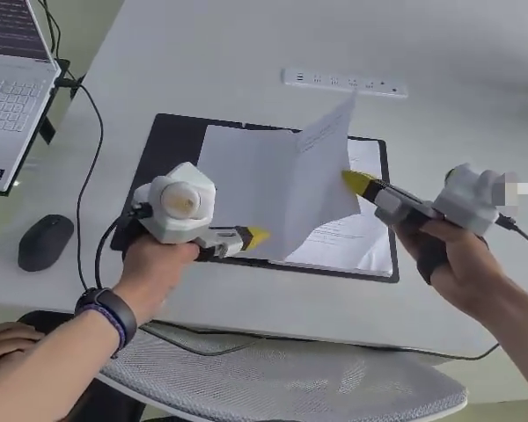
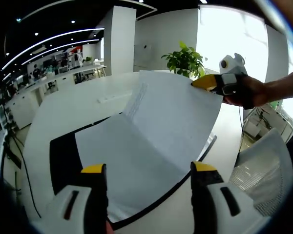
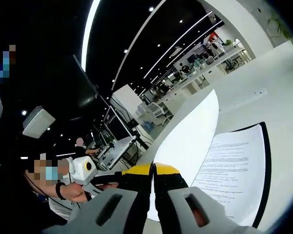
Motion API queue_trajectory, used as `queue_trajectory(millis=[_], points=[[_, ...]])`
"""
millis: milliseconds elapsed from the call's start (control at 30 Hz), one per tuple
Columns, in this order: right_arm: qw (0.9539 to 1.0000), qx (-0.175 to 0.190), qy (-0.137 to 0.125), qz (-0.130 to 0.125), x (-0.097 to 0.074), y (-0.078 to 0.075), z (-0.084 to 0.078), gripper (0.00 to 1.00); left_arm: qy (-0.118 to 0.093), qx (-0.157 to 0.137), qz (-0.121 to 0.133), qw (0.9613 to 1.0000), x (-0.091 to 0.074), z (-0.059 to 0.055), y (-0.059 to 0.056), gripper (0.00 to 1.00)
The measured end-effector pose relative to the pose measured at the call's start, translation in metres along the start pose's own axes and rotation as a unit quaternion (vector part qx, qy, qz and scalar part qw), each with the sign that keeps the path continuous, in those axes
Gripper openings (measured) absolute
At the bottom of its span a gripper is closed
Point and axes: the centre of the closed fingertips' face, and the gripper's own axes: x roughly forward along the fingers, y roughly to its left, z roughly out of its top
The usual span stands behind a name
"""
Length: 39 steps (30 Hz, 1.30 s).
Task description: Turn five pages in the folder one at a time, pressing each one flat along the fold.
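A black folder (image 1: pixel 163 149) lies open on the white desk, with printed pages inside. One white page (image 1: pixel 290 189) is lifted and curves up over the fold. My right gripper (image 1: pixel 356 182) is shut on that page's edge, its yellow tips (image 3: pixel 154 170) pinching the sheet (image 3: pixel 190 141). My left gripper (image 1: pixel 257 237) hovers at the folder's near edge, just under the raised page (image 2: pixel 151 141), and its jaws stand open with nothing between them. The right-hand printed page (image 3: pixel 234 170) lies flat below.
A laptop (image 1: pixel 9 88) sits at the far left with a black mouse (image 1: pixel 44 242) in front of it. A white power strip (image 1: pixel 345 83) lies beyond the folder. Cables (image 1: pixel 92 167) run along the folder's left side. A mesh chair (image 1: pixel 282 378) is below the desk edge.
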Motion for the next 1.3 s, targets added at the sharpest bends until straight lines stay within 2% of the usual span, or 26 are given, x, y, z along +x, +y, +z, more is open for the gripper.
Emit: queue_trajectory(millis=[133,167,467,633,1033,1300], points=[[0.9997,-0.003,0.011,0.020,0.018,0.011,-0.003,0.00,0.000,-0.007,0.008,0.9999,-0.009,-0.005,0.005,0.69],[0.9996,-0.004,0.015,0.025,0.024,0.014,-0.005,0.00,0.001,-0.009,0.011,0.9999,-0.010,-0.006,0.010,0.69],[0.9967,-0.005,0.048,0.065,0.061,0.036,-0.022,0.00,-0.004,-0.026,0.036,0.9990,-0.030,-0.012,0.024,0.69],[0.9948,-0.006,0.066,0.077,0.079,0.043,-0.033,0.00,-0.006,-0.034,0.048,0.9982,-0.038,-0.015,0.031,0.69],[0.9907,0.015,0.102,0.089,0.116,0.047,-0.068,0.00,-0.015,-0.053,0.064,0.9964,-0.053,-0.017,0.037,0.70],[0.9884,0.029,0.128,0.076,0.135,0.037,-0.092,0.00,-0.017,-0.058,0.069,0.9958,-0.058,-0.017,0.042,0.70]])
